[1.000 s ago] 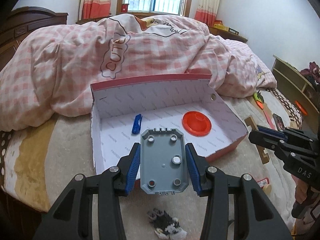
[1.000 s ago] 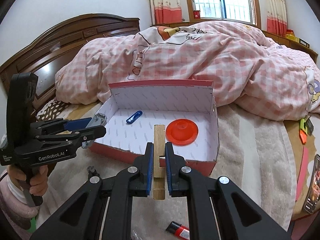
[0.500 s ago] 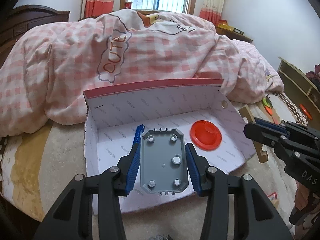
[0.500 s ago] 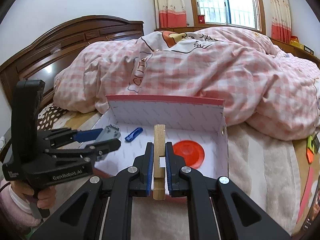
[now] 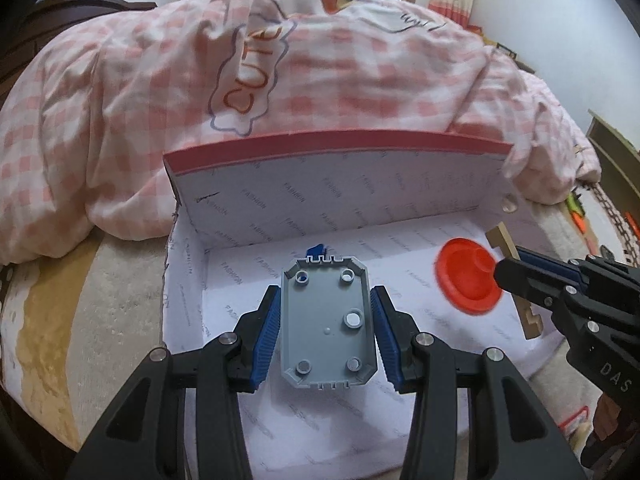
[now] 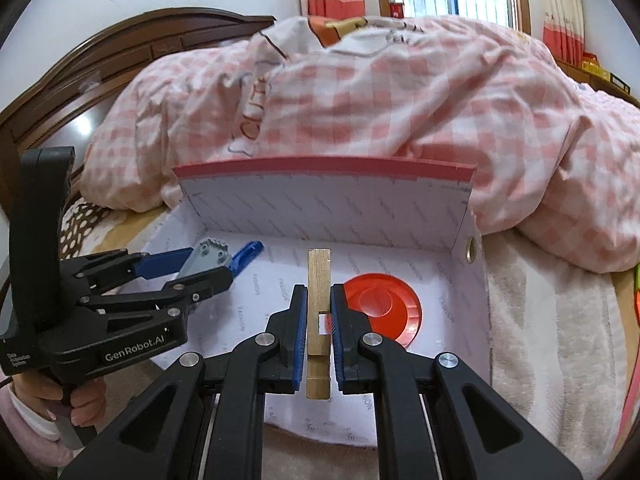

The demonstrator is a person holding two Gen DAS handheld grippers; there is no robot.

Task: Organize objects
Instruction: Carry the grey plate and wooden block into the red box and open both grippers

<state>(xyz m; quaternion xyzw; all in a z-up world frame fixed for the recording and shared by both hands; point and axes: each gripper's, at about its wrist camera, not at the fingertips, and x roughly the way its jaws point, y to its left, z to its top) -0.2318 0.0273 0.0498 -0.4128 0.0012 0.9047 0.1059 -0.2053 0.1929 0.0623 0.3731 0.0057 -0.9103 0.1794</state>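
Observation:
My left gripper [image 5: 326, 320] is shut on a grey plastic plate [image 5: 328, 324] with round studs and holds it over the open red-rimmed box [image 5: 340, 144]. My right gripper [image 6: 319, 320] is shut on a notched wooden piece [image 6: 319, 276] and holds it above the box floor. A red round lid [image 5: 468, 280] and a blue clip [image 6: 246, 256] lie inside the box. In the left wrist view the blue clip [image 5: 316, 249] is mostly hidden behind the plate. The right gripper also shows in the left wrist view [image 5: 516, 276], and the left gripper in the right wrist view [image 6: 200, 268].
The box [image 6: 324, 172] rests on a beige bed cover [image 5: 100, 300] in front of a heaped pink checked duvet [image 5: 320, 60]. A dark wooden headboard [image 6: 120, 48] stands at the left. Small orange and green items [image 5: 576, 208] lie on the bed at the far right.
Both grippers have moved forward over the box, each keeping its object. The plate now covers most of the blue clip in the left wrist view.

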